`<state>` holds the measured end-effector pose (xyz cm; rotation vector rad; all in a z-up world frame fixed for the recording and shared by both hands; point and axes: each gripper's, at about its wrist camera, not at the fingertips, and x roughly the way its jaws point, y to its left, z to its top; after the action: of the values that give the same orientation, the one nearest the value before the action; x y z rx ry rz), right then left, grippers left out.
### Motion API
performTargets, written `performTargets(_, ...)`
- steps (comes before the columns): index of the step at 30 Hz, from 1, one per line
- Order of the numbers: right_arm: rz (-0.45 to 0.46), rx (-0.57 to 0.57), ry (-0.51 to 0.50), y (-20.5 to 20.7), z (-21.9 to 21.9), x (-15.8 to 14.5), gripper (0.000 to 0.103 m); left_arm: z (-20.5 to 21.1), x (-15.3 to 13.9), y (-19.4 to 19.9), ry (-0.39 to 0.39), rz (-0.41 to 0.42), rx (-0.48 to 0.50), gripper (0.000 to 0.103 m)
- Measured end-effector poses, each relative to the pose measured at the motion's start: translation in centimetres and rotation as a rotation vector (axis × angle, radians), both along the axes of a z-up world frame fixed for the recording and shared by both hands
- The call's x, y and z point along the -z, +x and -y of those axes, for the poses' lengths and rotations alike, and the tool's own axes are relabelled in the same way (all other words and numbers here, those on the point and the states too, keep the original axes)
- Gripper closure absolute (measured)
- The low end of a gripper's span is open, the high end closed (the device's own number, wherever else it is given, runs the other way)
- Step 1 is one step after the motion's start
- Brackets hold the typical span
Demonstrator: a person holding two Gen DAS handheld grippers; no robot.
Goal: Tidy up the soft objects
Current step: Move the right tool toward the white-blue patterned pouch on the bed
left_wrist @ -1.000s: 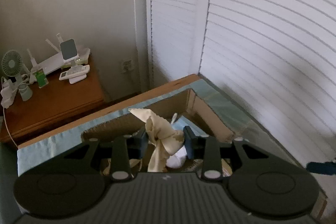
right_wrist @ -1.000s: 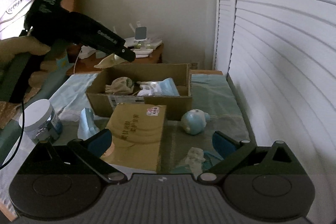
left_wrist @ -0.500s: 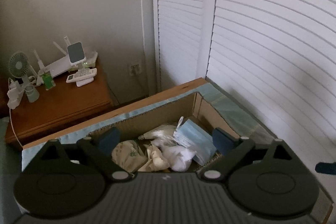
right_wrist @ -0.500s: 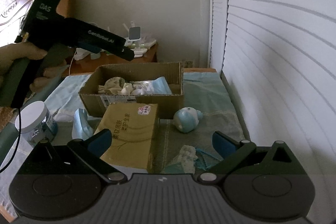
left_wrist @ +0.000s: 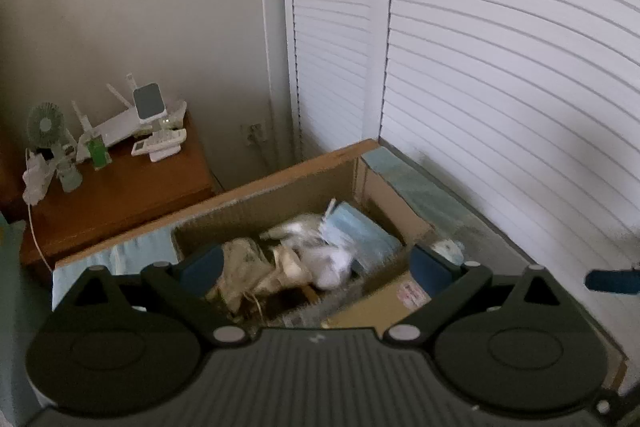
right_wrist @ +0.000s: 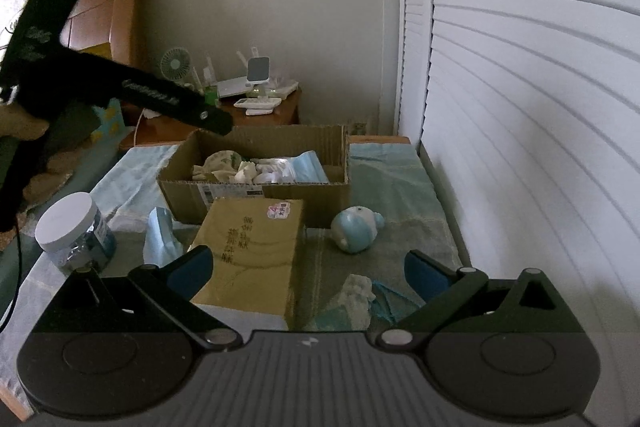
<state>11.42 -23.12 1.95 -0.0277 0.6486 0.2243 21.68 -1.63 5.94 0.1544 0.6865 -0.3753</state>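
Left wrist view: left claw (left_wrist: 316, 263) spread wide, holding nothing, hovering over the box (left_wrist: 360, 183) at frame centre. Box holds soft stuff already: patterned cloth (left_wrist: 240, 263) lower left of the opening, white wad (left_wrist: 328, 263) in the middle, blue masks (left_wrist: 356, 231) toward the right wall. All blurred, details unclear. Carton (left_wrist: 384, 303) peeks out just below and right of the box. A blue fingertip of the right claw (left_wrist: 612, 281) shows at the far right edge.

Right wrist view: right claw (right_wrist: 306, 269) also spread, empty. Directly below it, bottom centre of frame, lies a pale crumpled cloth (right_wrist: 354, 297) on the green towel (right_wrist: 400, 195); a blue mask (right_wrist: 386, 297) touches its right side. Both sit between the two fingers' lines, slightly right of middle. Cloth has no clear long axis, just a lump. Blue plush (right_wrist: 356, 229) sits farther up, near the box's right front corner. Another blue mask piece (right_wrist: 160, 235) stands at the left, between the jar (right_wrist: 74, 231) and the carton. The left claw's body is upper left, over the box's far-left corner, well apart from the loose items.

Judgement: the right claw is much nearer the crumpled cloth and mask; likely next pick is a short drop straight down-forward. The box lies straight ahead, beyond the carton.
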Motion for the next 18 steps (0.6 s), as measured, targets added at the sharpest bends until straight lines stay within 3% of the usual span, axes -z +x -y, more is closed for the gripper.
performTargets(14, -0.055, 0.053, -0.046, -1.1, 2.0, 2.5, 0.0, -2.3, 2.2, -8.6, -0.06, -0.011, -0.049, 0.002)
performTargets(18, -0.093, 0.068, -0.083, -1.2, 2.5, 4.0, 0.0, -2.8, 3.3, -10.2, -0.039, -0.005, -0.085, 0.002)
